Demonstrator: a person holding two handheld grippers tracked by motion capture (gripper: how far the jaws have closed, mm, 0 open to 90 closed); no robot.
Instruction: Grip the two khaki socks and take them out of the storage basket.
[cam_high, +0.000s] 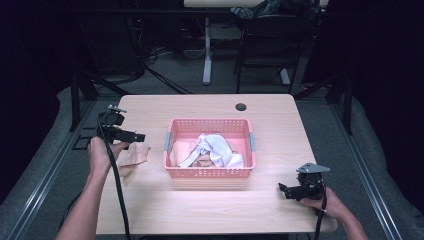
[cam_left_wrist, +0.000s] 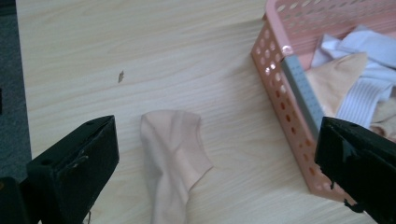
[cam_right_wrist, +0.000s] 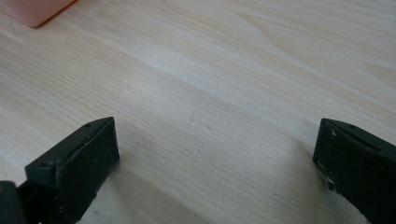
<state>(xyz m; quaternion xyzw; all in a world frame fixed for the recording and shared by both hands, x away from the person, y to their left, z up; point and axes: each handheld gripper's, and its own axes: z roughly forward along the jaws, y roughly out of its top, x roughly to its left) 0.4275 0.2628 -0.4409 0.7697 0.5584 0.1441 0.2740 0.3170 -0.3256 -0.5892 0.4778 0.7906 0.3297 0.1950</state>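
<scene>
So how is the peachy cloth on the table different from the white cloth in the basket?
The peach cloth lies alone and fairly flat on the table; the white cloth sits crumpled on other fabric in the pink basket. One is plain peach, the other white. Both are soft fabric pieces.
</scene>
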